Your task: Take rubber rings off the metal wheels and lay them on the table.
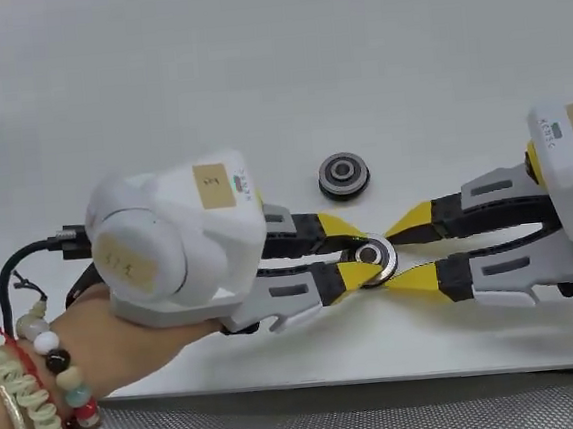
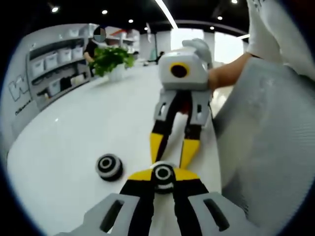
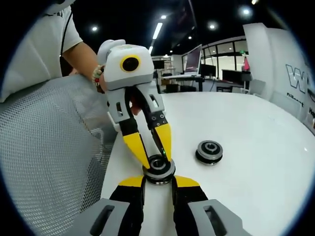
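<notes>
The wheel (image 1: 373,256) sits low over the near edge of the white table (image 1: 254,77), caught between two tools that meet it head-on. The left gripper (image 1: 360,255) comes at the wheel from the left and the right gripper (image 1: 391,257) from the right. Each has its yellow tips drawn in against the wheel's rim, so both appear to be pinching it, not standing spread. This opposed hold looks made for the job: one tool can steady the metal body while the other works the rubber ring (image 3: 158,178), the dark band around the rim, sideways off it. Which tool has the ring and which the metal is too small to tell. In the right gripper view the left tool's tips come down close together on the far side of the wheel's rim, while the right tool's own jaws flank its near side. The ring looks seated all the way round, so the stripping step seems not yet done. A second wheel (image 1: 343,174) lies flat on the table just beyond the held wheel, apart from both tools, its dark band on as well. It is likely waiting its turn.
</notes>
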